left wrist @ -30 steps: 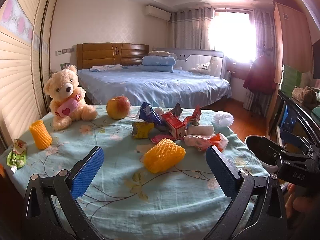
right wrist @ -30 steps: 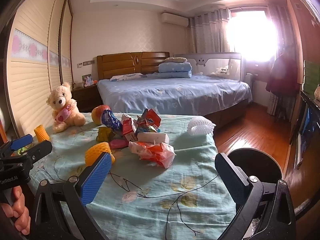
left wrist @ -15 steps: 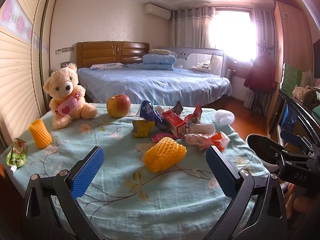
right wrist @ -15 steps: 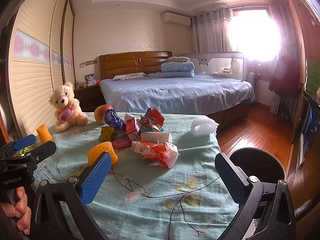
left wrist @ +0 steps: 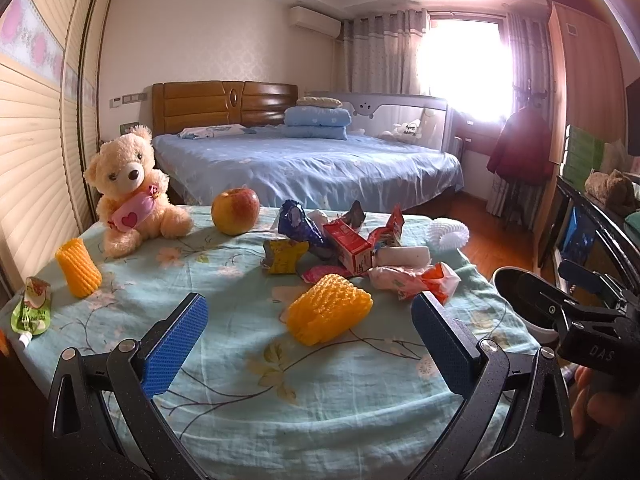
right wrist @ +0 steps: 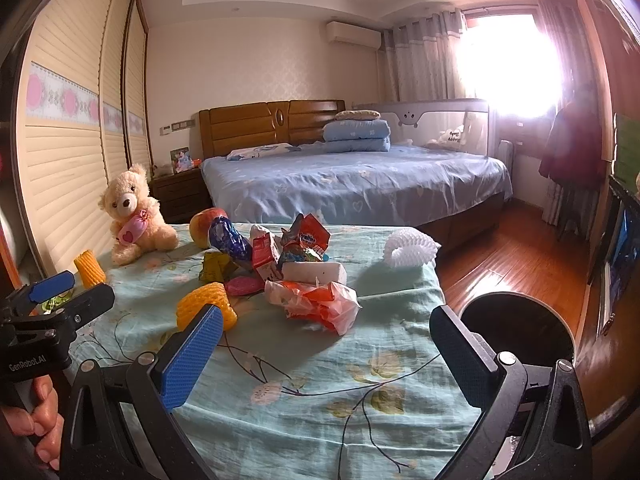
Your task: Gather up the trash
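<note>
A pile of wrappers (left wrist: pixel 344 240) lies mid-table: a red carton (left wrist: pixel 350 246), a blue wrapper (left wrist: pixel 298 226), a yellow wrapper (left wrist: pixel 284 256), a white roll (left wrist: pixel 404 256) and a crumpled red-and-white bag (right wrist: pixel 316 304). A yellow foam net (left wrist: pixel 328 308) lies in front of the pile. My left gripper (left wrist: pixel 308 344) is open and empty just short of that net. My right gripper (right wrist: pixel 326 356) is open and empty, near the crumpled bag. A dark round bin (right wrist: pixel 520 328) stands on the floor off the table's right edge.
A teddy bear (left wrist: pixel 128 192), an apple (left wrist: pixel 235 216), a second yellow foam net (left wrist: pixel 78 266) and a green pouch (left wrist: pixel 32 304) sit on the table's left side. A white foam net (right wrist: pixel 408 248) lies at the far right edge. A bed (right wrist: pixel 360 180) stands behind.
Both grippers have moved slightly forward toward the pile. Nothing on the table has moved, and both grippers stay open.
</note>
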{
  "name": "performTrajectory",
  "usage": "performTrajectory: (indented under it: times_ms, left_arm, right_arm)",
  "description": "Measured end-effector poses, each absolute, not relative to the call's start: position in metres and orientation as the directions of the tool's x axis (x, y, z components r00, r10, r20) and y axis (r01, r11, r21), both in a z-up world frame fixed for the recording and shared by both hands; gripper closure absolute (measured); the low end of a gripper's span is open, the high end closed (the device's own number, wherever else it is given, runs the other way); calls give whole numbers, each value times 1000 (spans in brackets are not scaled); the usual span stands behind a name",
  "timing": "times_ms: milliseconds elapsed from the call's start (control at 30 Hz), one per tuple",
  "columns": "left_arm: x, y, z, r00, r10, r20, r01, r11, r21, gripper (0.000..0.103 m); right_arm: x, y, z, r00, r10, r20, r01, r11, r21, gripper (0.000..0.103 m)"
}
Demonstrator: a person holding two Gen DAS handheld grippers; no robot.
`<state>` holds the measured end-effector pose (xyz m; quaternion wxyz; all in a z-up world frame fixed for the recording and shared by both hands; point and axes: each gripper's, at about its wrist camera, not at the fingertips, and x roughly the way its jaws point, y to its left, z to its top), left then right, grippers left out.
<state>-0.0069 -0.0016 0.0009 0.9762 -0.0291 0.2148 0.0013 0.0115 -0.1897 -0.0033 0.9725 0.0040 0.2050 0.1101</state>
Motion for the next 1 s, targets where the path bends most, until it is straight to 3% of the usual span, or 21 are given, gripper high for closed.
performTrajectory:
  times_ms: [633,1000]
  left_arm:
    - [0,-4,1,905,-23,-425,1,999,-52,0]
    - [13,1,-6,883,-33,-469,2,998,-67,0]
  right_arm:
    - [15,-190,-6,886,222,-407,-216,975,59,0]
    - [31,-193,-14,841,269,-470,-247,963,111,0]
